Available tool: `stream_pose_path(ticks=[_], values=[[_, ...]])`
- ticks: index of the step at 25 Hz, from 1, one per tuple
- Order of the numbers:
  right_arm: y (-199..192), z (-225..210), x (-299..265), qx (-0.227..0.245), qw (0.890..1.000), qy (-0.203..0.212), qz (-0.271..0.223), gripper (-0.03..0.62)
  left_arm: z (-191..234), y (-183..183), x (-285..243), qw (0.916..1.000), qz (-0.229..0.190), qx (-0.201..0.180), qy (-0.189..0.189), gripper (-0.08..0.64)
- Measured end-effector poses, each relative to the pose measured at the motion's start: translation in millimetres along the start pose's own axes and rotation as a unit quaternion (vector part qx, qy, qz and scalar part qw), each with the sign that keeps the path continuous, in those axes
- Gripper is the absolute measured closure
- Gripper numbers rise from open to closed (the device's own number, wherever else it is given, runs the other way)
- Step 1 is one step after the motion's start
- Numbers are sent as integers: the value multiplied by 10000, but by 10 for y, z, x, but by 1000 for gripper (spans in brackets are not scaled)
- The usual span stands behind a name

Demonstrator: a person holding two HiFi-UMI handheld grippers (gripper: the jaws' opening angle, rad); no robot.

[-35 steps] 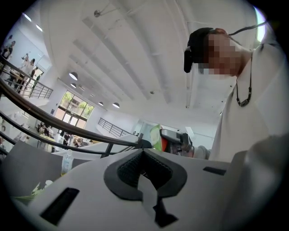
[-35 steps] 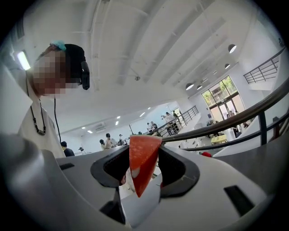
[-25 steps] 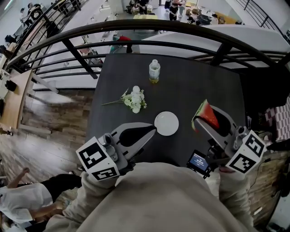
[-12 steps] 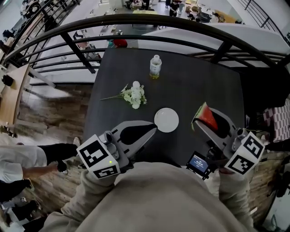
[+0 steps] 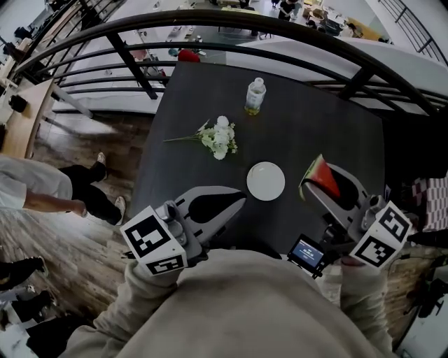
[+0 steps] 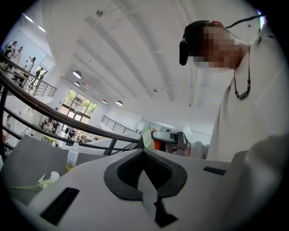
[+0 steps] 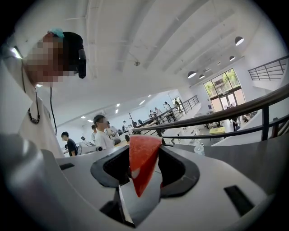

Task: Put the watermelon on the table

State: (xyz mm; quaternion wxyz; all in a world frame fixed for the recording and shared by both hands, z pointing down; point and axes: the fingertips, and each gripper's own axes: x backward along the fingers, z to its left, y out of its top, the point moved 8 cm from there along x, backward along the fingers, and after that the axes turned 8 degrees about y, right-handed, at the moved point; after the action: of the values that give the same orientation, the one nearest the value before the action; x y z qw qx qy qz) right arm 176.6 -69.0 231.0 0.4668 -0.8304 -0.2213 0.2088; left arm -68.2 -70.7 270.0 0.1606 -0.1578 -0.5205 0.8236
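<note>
A wedge of watermelon (image 5: 320, 176), red flesh with a green rind, is clamped in my right gripper (image 5: 316, 180) above the right side of the dark table (image 5: 308, 119). In the right gripper view the watermelon slice (image 7: 142, 158) stands upright between the jaws of that gripper (image 7: 142, 173), point down. My left gripper (image 5: 241, 201) hovers over the table's near edge, left of a white plate (image 5: 265, 181), jaws together and empty. In the left gripper view its tips (image 6: 143, 153) meet, and the watermelon (image 6: 149, 137) shows beyond them.
A small bunch of white flowers (image 5: 220, 136) lies left of centre and a plastic bottle (image 5: 255, 96) stands at the far side. A black railing (image 5: 231, 21) curves behind the table. A person (image 5: 42, 189) walks on the wooden floor at the left.
The watermelon stays clamped in the right gripper; both grippers have dipped slightly. The person on the floor at the left has walked further into view.
</note>
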Motion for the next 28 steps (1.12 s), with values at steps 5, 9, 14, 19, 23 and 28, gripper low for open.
stream_pose_path(ticks=[5, 9, 14, 19, 23, 28], values=[[-71, -84, -71, -82, 9999, 110, 79, 388, 8, -83, 42, 9998, 34, 95, 171, 557], [-147, -100, -129, -188, 9996, 159, 154, 388, -25, -131, 151, 9993, 53, 200, 302, 557], [-165, -172, -206, -184, 9994, 226, 181, 389, -53, -132, 233, 9989, 69, 189, 428, 557], [-221, -247, -358, -364, 9987, 332, 96, 388, 17, -161, 305, 9982, 134, 226, 533, 557], [-240, -327, -422, -381, 9986, 339, 136, 388, 86, -177, 273, 9979, 153, 269, 564, 557], [-279, -397, -468, -460, 9984, 255, 231, 388, 150, -187, 267, 9977, 159, 357, 551, 557]])
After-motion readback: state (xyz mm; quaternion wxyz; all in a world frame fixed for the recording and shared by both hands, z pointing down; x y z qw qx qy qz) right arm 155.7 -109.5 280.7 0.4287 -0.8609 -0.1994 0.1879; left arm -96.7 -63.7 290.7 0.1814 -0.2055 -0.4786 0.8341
